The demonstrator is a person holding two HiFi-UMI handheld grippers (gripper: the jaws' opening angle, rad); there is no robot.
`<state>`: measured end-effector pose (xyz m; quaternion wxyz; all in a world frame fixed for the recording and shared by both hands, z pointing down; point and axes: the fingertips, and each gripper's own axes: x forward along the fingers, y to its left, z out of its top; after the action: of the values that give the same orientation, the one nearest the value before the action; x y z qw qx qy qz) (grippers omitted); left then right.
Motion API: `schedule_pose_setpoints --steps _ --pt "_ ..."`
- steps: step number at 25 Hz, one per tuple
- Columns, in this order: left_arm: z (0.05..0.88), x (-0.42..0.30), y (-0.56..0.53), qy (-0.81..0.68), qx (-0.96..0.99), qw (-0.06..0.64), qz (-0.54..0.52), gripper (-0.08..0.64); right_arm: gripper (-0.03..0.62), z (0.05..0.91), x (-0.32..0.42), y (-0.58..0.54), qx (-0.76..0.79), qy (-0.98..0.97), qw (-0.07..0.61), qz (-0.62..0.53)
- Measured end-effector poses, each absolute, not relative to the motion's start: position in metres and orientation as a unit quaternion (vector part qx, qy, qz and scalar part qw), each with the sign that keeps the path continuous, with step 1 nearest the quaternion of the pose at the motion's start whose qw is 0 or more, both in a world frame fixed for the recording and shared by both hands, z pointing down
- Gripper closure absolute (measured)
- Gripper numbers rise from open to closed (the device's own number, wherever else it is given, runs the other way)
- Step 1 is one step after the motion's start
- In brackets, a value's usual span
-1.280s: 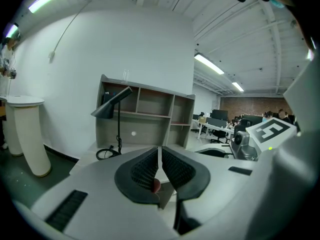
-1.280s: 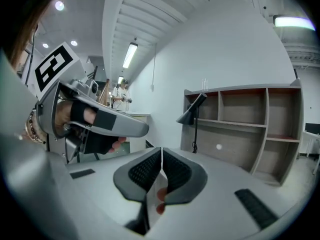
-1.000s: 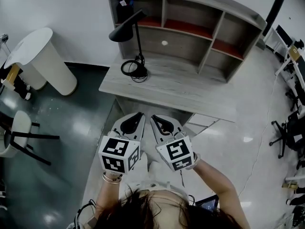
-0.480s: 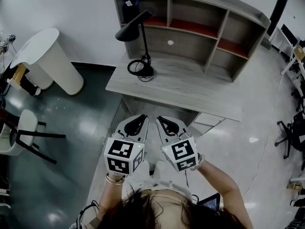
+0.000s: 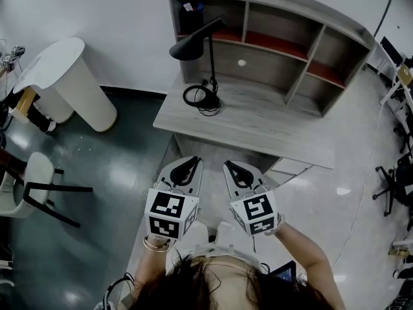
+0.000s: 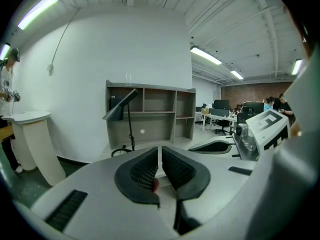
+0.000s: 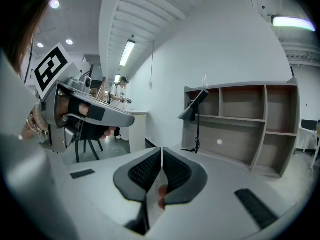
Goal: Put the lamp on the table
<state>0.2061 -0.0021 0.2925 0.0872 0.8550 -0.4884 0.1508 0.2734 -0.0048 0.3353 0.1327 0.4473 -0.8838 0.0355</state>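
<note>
Bench (image 5: pixel 258 124) and lamp (image 5: pixel 193 46) sit further right than before. My left hand-held gripper (image 5: pixel 191 162) and right hand-held gripper (image 5: pixel 231 166): clenched, empty. Lamp likely light, top-heavy; I'd grasp the stem (image 5: pixel 212 76) low.

lamp (image 5: pixel 193 46) 1 | table (image 5: pixel 258 123) 1 | shelf unit (image 5: pixel 277 4) 1 | grippers (image 5: pixel 195 159) (image 5: pixel 228 164) 2 | white pedestal (image 5: pixel 68 76) 1

Lamp (image 5: pixel 195 45), table (image 5: pixel 258 124) now further right in head view than before

An open-plan office: black wheeled office chairs (image 5: pixel 393 183), desks with monitors (image 6: pixel 222 112), long ceiling tube lights (image 6: pixel 206 56), grey wooden desk with shelf hutch (image 5: pixel 258 118).
</note>
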Motion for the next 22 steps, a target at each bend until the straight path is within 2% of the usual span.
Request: schedule_pose_setpoints --steps 13,22 --pt "0.295 0.129 -0.013 -0.498 0.85 0.06 0.16 0.528 0.563 0.336 0.227 -0.011 0.483 -0.864 0.144 0.013" --pt "0.299 0.085 -0.025 -0.509 0.846 0.073 0.144 0.528 0.565 0.338 0.2 -0.02 0.497 -0.856 0.14 0.01"
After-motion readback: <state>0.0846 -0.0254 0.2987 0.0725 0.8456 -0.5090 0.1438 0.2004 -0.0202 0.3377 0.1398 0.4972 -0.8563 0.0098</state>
